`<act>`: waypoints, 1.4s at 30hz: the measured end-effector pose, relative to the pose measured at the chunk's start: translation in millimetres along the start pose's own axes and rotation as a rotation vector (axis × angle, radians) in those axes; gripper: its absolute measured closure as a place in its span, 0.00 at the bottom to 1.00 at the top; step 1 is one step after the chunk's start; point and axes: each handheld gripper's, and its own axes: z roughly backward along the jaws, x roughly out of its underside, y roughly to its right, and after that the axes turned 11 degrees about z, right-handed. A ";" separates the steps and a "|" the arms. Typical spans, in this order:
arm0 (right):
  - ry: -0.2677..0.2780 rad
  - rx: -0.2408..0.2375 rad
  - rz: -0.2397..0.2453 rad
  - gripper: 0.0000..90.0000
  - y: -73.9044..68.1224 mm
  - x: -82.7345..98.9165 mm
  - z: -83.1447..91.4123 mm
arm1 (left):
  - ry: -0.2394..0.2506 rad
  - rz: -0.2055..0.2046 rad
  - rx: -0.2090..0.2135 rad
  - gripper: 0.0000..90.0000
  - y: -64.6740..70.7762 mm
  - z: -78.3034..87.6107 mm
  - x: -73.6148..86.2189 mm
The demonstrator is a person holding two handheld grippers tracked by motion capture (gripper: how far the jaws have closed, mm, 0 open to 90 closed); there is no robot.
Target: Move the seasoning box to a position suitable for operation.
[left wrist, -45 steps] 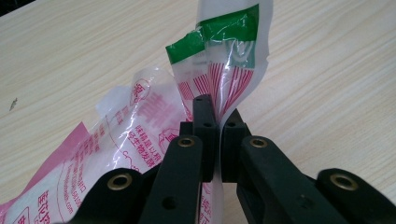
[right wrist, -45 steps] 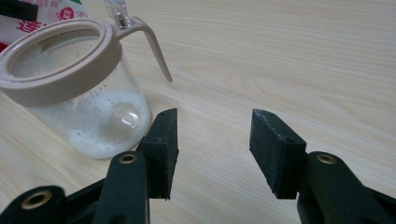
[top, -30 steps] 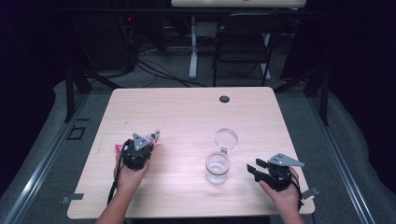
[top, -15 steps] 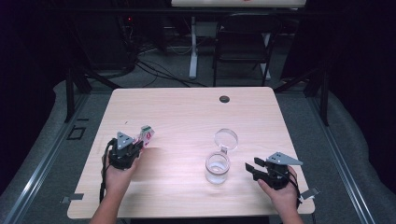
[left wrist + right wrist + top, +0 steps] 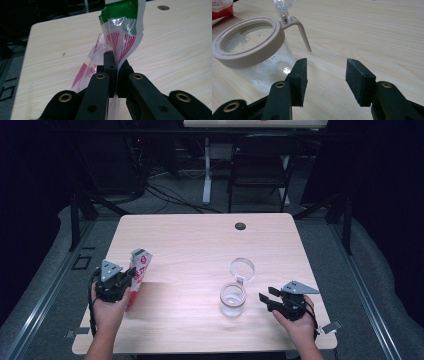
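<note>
My left gripper (image 5: 125,281) (image 5: 117,67) is shut on a red, white and green plastic packet (image 5: 138,270) (image 5: 120,32), which stands up from the table at the left with its torn top uppermost. A clear glass jar (image 5: 233,300) (image 5: 254,52) with a beige rim stands near the front centre, its hinged lid (image 5: 242,268) swung back and open. My right gripper (image 5: 265,299) (image 5: 327,80) rests low on the table just right of the jar, jaws open with nothing between them.
The light wooden table (image 5: 200,245) has a small dark cable hole (image 5: 240,226) near its far edge. A chair and desk legs stand on the dark floor beyond the table. Bare tabletop lies between the packet and the jar.
My left gripper has moved left and risen with the packet, which now stands more upright. The right gripper and the jar have stayed where they were.
</note>
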 end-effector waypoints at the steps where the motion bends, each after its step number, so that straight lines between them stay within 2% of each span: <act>1: -0.002 -0.003 0.000 0.58 0.0 -0.3 -0.3 | 0.001 0.001 -0.007 1.00 -1.8 2.1 -0.9; 4: 0.000 -0.004 -0.002 0.58 -0.3 -1.1 -1.3 | 0.020 0.019 -0.013 1.00 -7.9 7.1 -3.1; 8: 0.003 -0.007 -0.001 0.58 -0.5 -2.0 -2.4 | 0.020 0.027 -0.026 1.00 -15.1 10.3 -7.4; 12: 0.007 -0.005 -0.002 0.58 0.1 -2.2 -2.4 | 0.019 0.009 -0.045 1.00 -21.7 11.2 -18.2; 14: 0.006 -0.004 -0.001 0.58 1.2 -2.4 -2.2 | 0.022 0.013 -0.048 1.00 -25.5 11.0 -22.3; 16: 0.002 0.000 -0.003 0.58 2.1 -2.5 -2.5 | 0.019 0.021 -0.042 1.00 -30.1 10.7 -26.7; 19: 0.006 0.000 -0.002 0.58 2.3 -3.2 -4.1 | 0.015 0.011 -0.043 1.00 -35.4 11.4 -34.1; 24: 0.009 0.005 -0.006 0.58 3.6 -4.5 -5.1 | 0.034 0.023 -0.028 1.00 -39.2 16.5 -46.5; 29: 0.007 0.001 -0.005 0.58 4.2 -6.0 -5.7 | 0.036 -0.001 -0.010 1.00 -33.3 21.8 -56.4; 34: 0.011 0.003 -0.005 0.58 3.5 -6.9 -6.9 | 0.031 -0.007 0.028 1.00 -24.5 23.3 -59.8; 37: 0.010 -0.001 0.000 0.58 3.5 -7.2 -7.7 | 0.019 -0.016 0.060 1.00 -16.3 21.9 -59.6; 42: 0.008 0.000 -0.001 0.57 3.6 -7.3 -8.2 | -0.013 -0.057 0.113 1.00 5.6 14.3 -57.9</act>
